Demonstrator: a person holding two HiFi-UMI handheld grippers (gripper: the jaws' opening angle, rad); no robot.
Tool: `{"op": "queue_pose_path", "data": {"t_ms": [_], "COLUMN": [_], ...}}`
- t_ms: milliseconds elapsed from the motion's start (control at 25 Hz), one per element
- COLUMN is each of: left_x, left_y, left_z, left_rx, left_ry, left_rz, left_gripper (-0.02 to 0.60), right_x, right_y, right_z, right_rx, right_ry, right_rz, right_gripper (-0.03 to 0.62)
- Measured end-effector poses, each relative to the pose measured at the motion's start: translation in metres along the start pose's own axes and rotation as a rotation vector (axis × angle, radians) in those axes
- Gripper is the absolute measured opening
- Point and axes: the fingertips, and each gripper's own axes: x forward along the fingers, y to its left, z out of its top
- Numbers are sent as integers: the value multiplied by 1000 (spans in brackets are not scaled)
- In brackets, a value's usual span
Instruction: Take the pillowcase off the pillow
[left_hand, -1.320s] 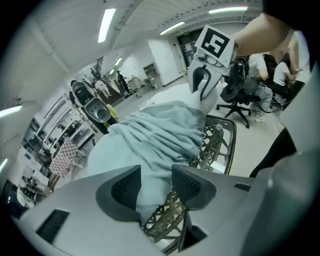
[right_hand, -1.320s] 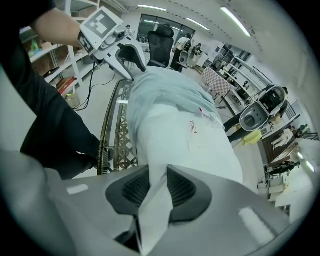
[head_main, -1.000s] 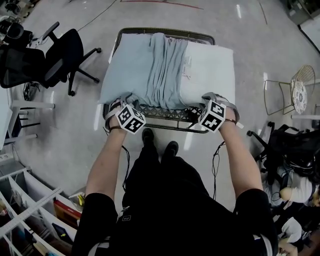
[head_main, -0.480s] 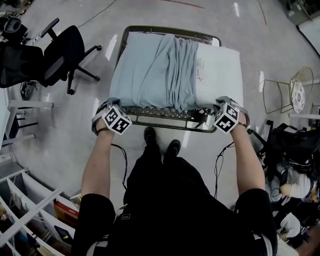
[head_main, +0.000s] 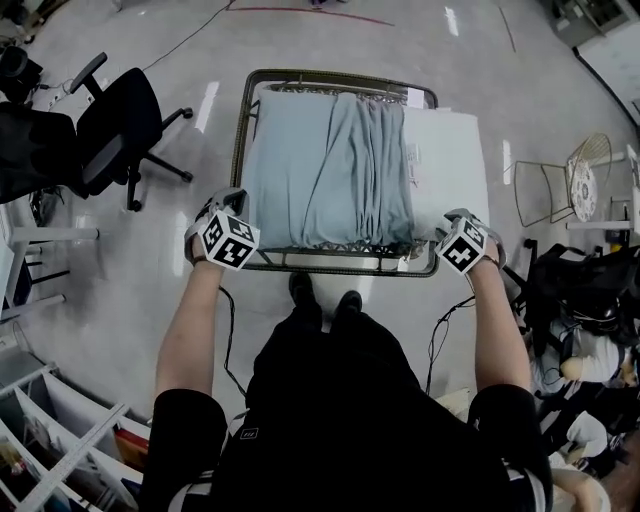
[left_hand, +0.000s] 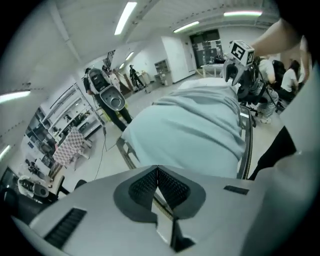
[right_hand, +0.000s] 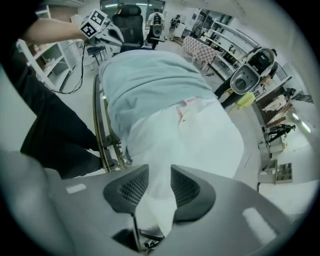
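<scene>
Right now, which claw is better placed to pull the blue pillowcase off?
Left. The left claw is shut, empty, and right beside a corner of the pillowcase. The right claw has a corner of the white pillow between its jaws, which have just been opening, so it's probably busy holding.

Black short-sleeved top (head_main: 340, 400), black trousers (head_main: 320, 335), dark shoes (head_main: 305, 290). The left claw (left_hand: 156, 172) and right claw (right_hand: 159, 177) — pale grey shells, dark ribbed pads (right_hand: 131, 187) — each carry a white cube (head_main: 229, 241) with black square markers; thin black cables (head_main: 229, 330) hang from both
</scene>
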Motion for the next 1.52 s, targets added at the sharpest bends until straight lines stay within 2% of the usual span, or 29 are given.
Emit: {"op": "queue_pose_path", "data": {"t_ms": [160,360,440,560,800,880,1000,1120,1240,1320,1400,1520], "left_x": [12,36,52,81,152,174,202,222,230,231,231,230], "left_y": [12,20,23,26,40,42,37,30,24,22,20,10], "left_z": [61,123,145,175,234,246,252,249,245,241,238,233], "left_rx": [27,46,52,69,87,97,140,174,157,153,168,200], "left_ry": [-102,-145,-145,-124,-90,-70,-32,10,64,88,98,131], "left_rz": [-45,-110,-146,-195,-287,-326,-419,-493,-567,-595,-598,-621], "left_gripper": [6,8,13,89,115,117,150,163,164,171,181,139], "right_x": [-21,-18,-11,4,47,66,99,128,149,154,149,136], "right_y": [-29,-61,-81,-117,-194,-205,-204,-205,-188,-180,-176,-168], "right_z": [28,66,82,105,159,172,178,178,170,168,169,166], "right_rx": [55,45,21,-18,-125,-196,-267,-271,-221,-205,-224,-257], "right_ry": [-74,-133,-151,-178,-239,-241,-181,-94,-36,-24,-24,-32], "right_rz": [-68,-72,-63,-37,46,121,303,466,673,748,758,767], "right_gripper": [144,166,187,216,273,314,386,443,480,482,462,352]}}
